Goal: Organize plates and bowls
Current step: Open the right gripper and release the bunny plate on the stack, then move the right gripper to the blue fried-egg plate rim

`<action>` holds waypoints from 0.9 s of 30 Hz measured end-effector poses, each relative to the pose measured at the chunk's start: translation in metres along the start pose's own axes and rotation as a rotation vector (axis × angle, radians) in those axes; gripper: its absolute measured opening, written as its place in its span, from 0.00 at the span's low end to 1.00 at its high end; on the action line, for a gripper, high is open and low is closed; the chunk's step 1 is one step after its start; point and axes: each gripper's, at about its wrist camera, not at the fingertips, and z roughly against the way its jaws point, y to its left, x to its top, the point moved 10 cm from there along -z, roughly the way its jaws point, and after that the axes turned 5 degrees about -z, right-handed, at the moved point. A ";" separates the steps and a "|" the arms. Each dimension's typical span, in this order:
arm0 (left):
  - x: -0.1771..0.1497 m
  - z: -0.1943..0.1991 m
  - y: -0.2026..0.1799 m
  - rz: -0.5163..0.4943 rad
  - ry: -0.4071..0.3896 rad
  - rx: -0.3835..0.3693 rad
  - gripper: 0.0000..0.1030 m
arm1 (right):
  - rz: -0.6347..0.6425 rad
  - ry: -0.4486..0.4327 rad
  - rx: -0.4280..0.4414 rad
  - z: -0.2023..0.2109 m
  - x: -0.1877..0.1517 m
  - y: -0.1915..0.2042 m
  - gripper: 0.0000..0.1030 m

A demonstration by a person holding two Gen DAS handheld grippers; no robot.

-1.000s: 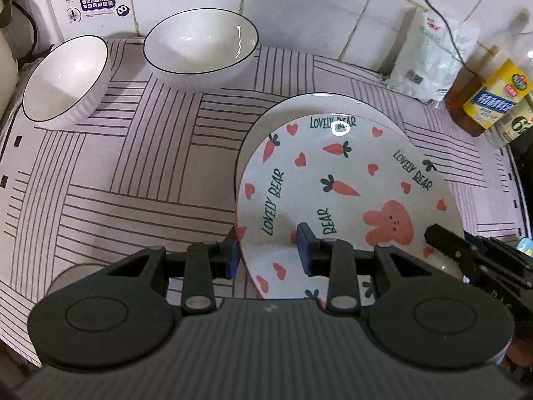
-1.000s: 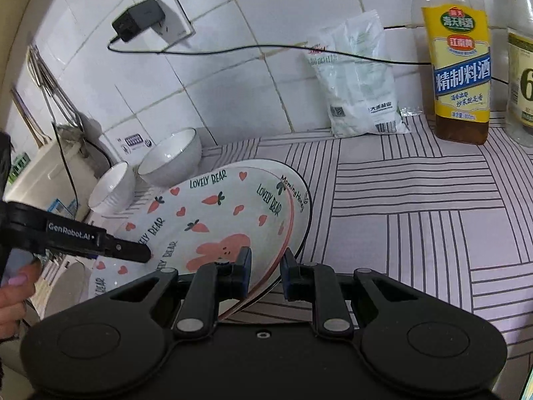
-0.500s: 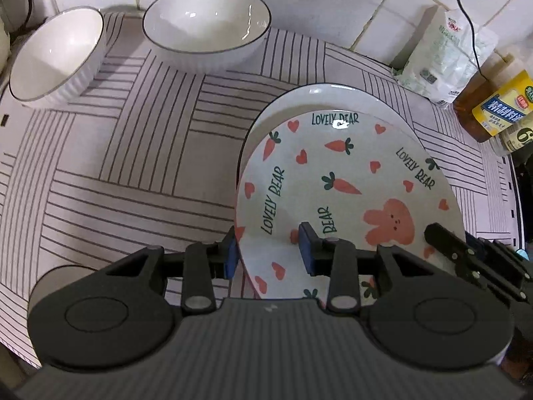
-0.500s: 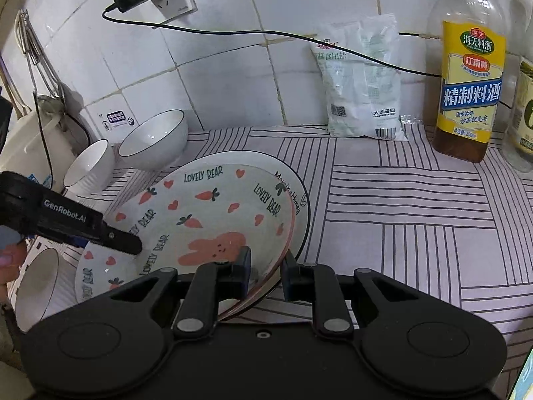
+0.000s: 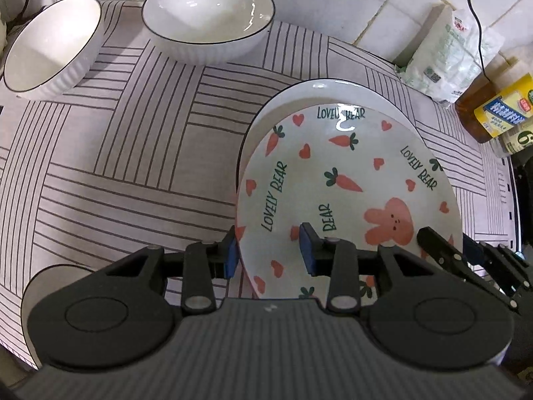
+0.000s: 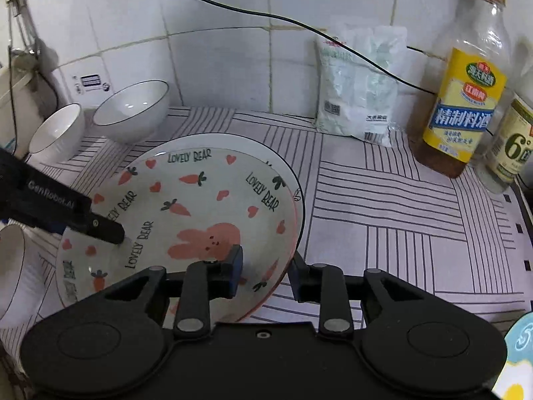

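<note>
**Bear plate stacked on white plate, both hand-held grippers at its rim**

- Counter point(image 5: 116, 153) covered with a striped cloth; tiled wall behind.
- Bear plate point(image 5: 333, 183), printed with carrots, hearts and a pink rabbit, lies on top of a larger white plate point(image 5: 319, 90) with a dark rim. It sits off-centre, so the white plate shows as a crescent on the far side.
- Left hand-held gripper point(image 5: 269, 250): jaws straddle the bear plate's near-left rim, one blue pad outside the edge, the other over the plate's face. A gap shows between pads and rim; not pinching.
- Right hand-held gripper point(image 6: 266, 266): jaws opening, the plate's near-right rim between them, pads clear of it.
- Two white bowls stand apart from the plates by the wall: a wide bowl point(image 5: 206, 23) and a smaller bowl point(image 5: 50, 46) to its left, both upright.
- Third bowl point(image 6: 13, 266) partly visible at the near-left edge of the counter.
- By the wall on the right: a white packet point(image 6: 359, 86), a yellow-labelled bottle point(image 6: 466, 100), a second bottle point(image 6: 509, 146) just beside it.
- A black cable point(image 6: 299, 23) runs along the tiles.
</note>
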 end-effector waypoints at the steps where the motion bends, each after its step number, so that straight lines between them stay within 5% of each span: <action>1: 0.000 0.000 -0.002 -0.014 -0.003 0.009 0.34 | -0.009 0.000 -0.007 -0.001 0.000 -0.001 0.34; 13: 0.001 -0.007 -0.002 -0.022 0.029 0.026 0.33 | -0.052 -0.024 -0.099 -0.011 -0.001 -0.002 0.36; 21: -0.010 0.007 -0.013 -0.093 0.012 0.060 0.33 | -0.096 -0.056 -0.033 -0.010 -0.005 -0.007 0.36; 27: -0.022 0.041 -0.033 -0.161 -0.037 0.041 0.35 | -0.072 -0.178 -0.002 0.039 -0.004 -0.010 0.37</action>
